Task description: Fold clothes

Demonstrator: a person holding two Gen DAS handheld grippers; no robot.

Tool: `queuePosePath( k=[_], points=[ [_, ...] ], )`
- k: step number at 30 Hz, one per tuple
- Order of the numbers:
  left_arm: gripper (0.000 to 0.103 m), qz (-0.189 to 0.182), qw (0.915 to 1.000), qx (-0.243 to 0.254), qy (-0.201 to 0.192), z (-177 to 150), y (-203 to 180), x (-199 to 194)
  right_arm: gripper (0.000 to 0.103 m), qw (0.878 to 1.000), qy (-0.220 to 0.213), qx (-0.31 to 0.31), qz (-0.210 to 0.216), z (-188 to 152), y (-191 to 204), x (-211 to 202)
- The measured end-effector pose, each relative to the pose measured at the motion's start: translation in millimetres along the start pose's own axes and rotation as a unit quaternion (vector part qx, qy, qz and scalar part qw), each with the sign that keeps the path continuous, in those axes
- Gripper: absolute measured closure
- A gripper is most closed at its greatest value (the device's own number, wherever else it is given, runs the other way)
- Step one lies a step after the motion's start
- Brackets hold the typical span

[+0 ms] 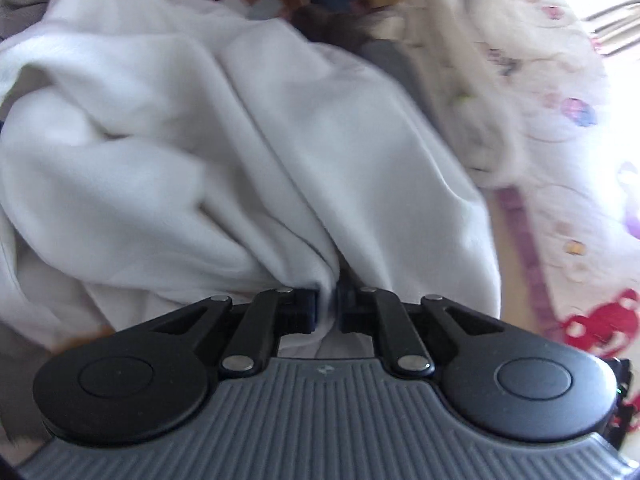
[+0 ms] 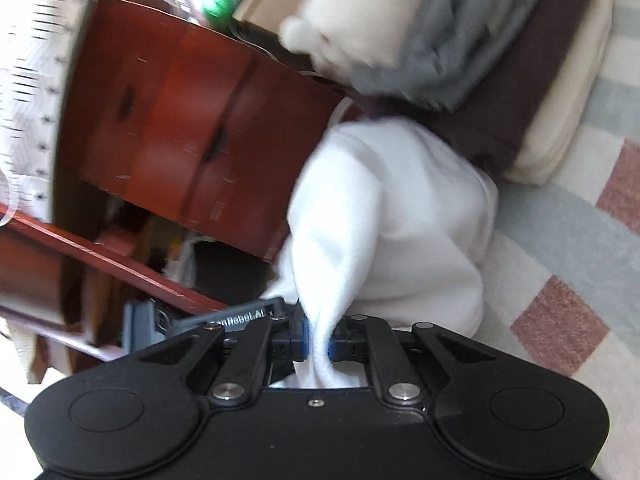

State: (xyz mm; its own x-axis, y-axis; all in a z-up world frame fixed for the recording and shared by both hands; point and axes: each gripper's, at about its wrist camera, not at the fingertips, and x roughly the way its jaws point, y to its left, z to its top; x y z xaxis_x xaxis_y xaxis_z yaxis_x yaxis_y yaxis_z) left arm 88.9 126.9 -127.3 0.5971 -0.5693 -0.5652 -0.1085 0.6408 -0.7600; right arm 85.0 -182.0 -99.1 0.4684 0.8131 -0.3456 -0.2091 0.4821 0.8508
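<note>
In the left wrist view, the left gripper [image 1: 328, 308] sits at 6 o'clock, its jaws pressed nearly together and pinching a bunched fold of a white garment [image 1: 192, 152]. From the pinch, the cloth fans out toward 10 and 12 o'clock in soft creases, filling most of the frame. A patterned bedsheet [image 1: 568, 128] with coloured prints lies from 1 to 4 o'clock. In the right wrist view, the scene looks rolled sideways. The right gripper [image 2: 320, 340], also at 6 o'clock, pinches another fold of the same white garment [image 2: 392, 216], which rises toward 12 o'clock. A red-brown wooden cabinet [image 2: 192, 104] stands at 10 o'clock, a checked blanket [image 2: 580, 264] at 3 o'clock, and stacked grey and brown cloth [image 2: 500, 64] at 1 o'clock.
</note>
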Motion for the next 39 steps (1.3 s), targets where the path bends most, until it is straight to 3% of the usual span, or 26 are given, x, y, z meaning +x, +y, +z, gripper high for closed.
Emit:
queuePosePath(
  k=[7, 11, 16, 20, 22, 25, 28, 30, 34, 37, 38, 39],
  points=[
    [0.096, -0.078, 0.9942, 0.071, -0.016, -30.7, -79.7, -43.8, 0.092, 0.996, -0.07, -0.055, 0.026, -5.8, 58.0, -97.3],
    [0.096, -0.118, 0.9823, 0.144, -0.019, -55.7, -140.1, -63.7, 0.092, 0.983, -0.158, -0.094, 0.012, -19.5, 92.5, -168.3],
    [0.096, -0.128, 0.9598, 0.25, 0.004, -101.7, -236.1, -62.0, 0.093, 0.96, -0.251, -0.111, -0.048, -43.3, 119.7, -257.5],
    [0.096, -0.133, 0.9361, 0.324, 0.032, -139.0, -323.0, -35.4, 0.093, 0.932, -0.345, -0.088, -0.074, -64.4, 118.9, -329.9],
    [0.096, -0.148, 0.9166, 0.369, 0.037, -158.7, -375.6, -21.7, 0.093, 0.911, -0.393, -0.084, -0.09, -73.3, 115.0, -361.7],
    [0.095, -0.15, 0.8609, 0.484, 0.044, -206.2, -435.7, 5.0, 0.093, 0.89, -0.43, -0.06, -0.141, -83.2, 91.8, -405.4],
    [0.092, -0.111, 0.827, 0.545, 0.083, -259.2, -426.1, 42.3, 0.093, 0.866, -0.452, 0.0, -0.215, -102.1, 47.7, -433.7],
    [0.09, -0.077, 0.8248, 0.545, 0.127, -281.4, -394.7, 77.4, 0.093, 0.844, -0.449, 0.046, -0.29, -117.9, 12.2, -442.3],
    [0.081, -0.035, 0.8294, 0.54, 0.14, -318.6, -326.5, 106.6, 0.093, 0.797, -0.399, 0.104, -0.442, -144.3, -45.4, -442.1],
    [0.074, 0.015, 0.8031, 0.587, 0.1, -345.9, -292.5, 101.4, 0.089, 0.756, -0.345, 0.101, -0.547, -152.8, -60.9, -440.2],
    [0.066, 0.031, 0.7942, 0.6, 0.089, -353.9, -281.7, 99.6, 0.088, 0.74, -0.325, 0.094, -0.581, -151.0, -62.8, -438.5],
    [0.059, 0.034, 0.7931, 0.601, 0.092, -354.9, -274.5, 97.0, 0.085, 0.725, -0.314, 0.089, -0.606, -149.7, -63.5, -438.5]
  ],
)
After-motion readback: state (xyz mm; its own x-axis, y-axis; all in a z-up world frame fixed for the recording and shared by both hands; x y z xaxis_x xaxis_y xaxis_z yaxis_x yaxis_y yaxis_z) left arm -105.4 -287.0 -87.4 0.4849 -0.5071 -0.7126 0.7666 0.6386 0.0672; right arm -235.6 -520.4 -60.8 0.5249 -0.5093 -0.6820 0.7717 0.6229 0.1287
